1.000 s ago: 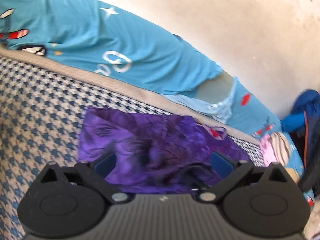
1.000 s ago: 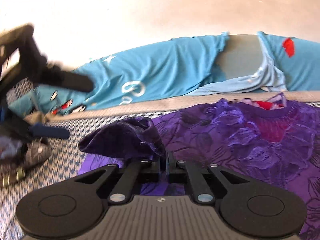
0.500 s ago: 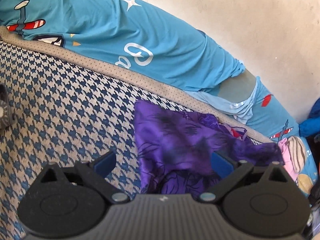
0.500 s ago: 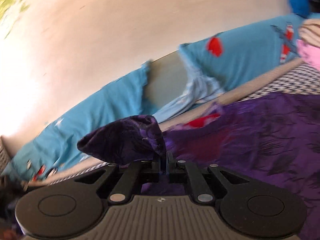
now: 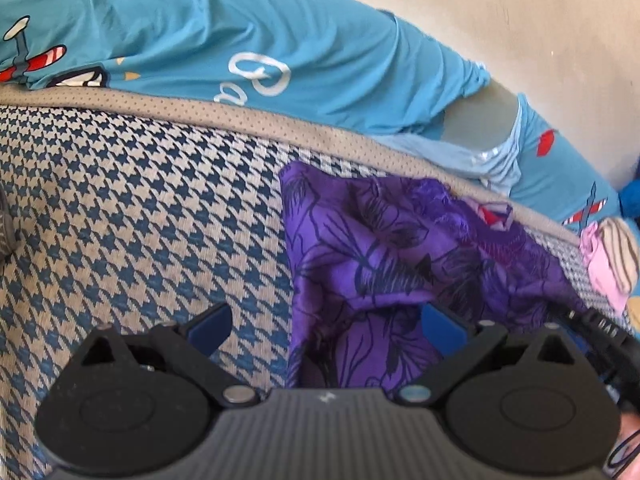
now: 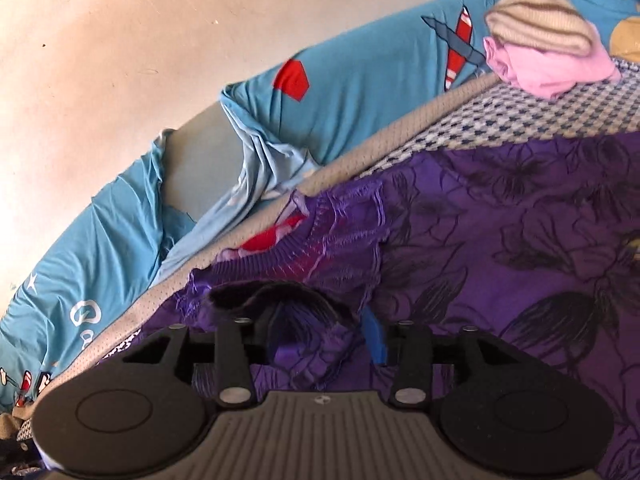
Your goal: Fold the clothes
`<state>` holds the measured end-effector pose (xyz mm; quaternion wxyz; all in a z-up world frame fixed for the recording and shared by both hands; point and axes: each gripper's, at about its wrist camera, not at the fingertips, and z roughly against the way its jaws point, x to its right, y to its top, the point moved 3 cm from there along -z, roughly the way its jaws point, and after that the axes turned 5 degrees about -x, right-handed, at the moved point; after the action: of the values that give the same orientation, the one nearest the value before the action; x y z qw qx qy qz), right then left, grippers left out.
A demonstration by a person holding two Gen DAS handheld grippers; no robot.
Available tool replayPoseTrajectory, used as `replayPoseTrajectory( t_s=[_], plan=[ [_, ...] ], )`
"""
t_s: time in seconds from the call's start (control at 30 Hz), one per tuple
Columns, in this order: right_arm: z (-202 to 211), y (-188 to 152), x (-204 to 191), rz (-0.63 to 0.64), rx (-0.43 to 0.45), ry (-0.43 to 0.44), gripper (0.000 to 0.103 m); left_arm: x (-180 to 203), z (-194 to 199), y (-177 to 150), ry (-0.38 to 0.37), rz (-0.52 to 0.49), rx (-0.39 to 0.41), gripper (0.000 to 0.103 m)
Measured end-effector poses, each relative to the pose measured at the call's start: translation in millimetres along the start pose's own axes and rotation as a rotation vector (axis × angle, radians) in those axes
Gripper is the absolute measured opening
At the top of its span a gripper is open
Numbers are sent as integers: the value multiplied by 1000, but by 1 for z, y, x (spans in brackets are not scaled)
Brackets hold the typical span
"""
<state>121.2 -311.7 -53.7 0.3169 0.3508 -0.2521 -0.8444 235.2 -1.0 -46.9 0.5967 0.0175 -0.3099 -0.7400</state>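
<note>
Just ahead of both cameras lies the purple floral-print garment (image 5: 400, 272), spread over the blue-and-beige houndstooth mattress (image 5: 132, 216) near its grey mesh edge band (image 5: 240, 114). From the left wrist view, the left hand-held gripper (image 5: 326, 322) stands wide open over the garment's left edge, its blue-padded fingers (image 5: 442, 322) well apart, one above the bare houndstooth fabric and the other above purple cloth. Neither visibly pinches anything. From the right wrist view, the right hand-held gripper (image 6: 320, 332) is partly open, with a dark bunched fold of the garment sitting loosely between its fingers near the ribbed collar (image 6: 280, 252). A turquoise sheet printed with red aeroplanes (image 5: 248, 40) hangs beyond the edge band, against the cream wall (image 6: 120, 60). Folded pink and beige-striped clothes (image 6: 544, 48) rest at the mattress's far corner.
</note>
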Motion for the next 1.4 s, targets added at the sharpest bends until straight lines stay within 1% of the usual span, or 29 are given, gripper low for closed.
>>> replayPoseTrajectory(
  t_s=[0.13, 0.23, 0.33, 0.4, 0.47, 0.53, 0.6, 0.7, 0.83, 1.0, 1.07, 1.17, 1.33, 1.4],
  plan=[
    [1, 1, -6, 57, -9, 24, 43, 3, -5, -5, 11, -19, -25, 101],
    [2, 1, -17, 171, -11, 46, 48, 2, -6, -7, 7, -16, -41, 101],
    [0, -2, -26, 288, 18, 5, 49, 0, -6, -6, 2, -10, -49, 101],
    [-1, -3, -28, 319, 41, -48, 49, -2, -6, -4, 13, -8, -47, 101],
    [-1, -2, -27, 303, 42, -41, 49, -3, -6, -3, 30, -8, -47, 101],
    [-3, -5, -30, 295, 9, 14, 49, -5, -8, -3, 61, -16, -48, 101],
    [-4, -12, -38, 314, -30, 70, 49, -5, -12, -5, 84, -30, -53, 101],
    [-4, -25, -52, 372, -58, 120, 49, -3, -15, -9, 89, -58, -60, 101],
    [0, -39, -70, 445, -76, 189, 49, -4, -12, -9, 170, -98, -23, 101],
    [10, -60, -93, 516, -122, 312, 49, -20, -6, -3, 206, -42, 8, 101],
    [14, -69, -102, 550, -138, 359, 49, -26, -4, -1, 220, -20, 18, 103],
    [17, -81, -114, 595, -157, 415, 49, -35, 0, 2, 240, 13, 34, 103],
    [9, -97, -133, 630, -188, 478, 49, -46, 2, 4, 255, 57, 43, 103],
    [3, -100, -138, 616, -205, 491, 49, -48, 4, 6, 256, 69, 46, 103]
  ],
)
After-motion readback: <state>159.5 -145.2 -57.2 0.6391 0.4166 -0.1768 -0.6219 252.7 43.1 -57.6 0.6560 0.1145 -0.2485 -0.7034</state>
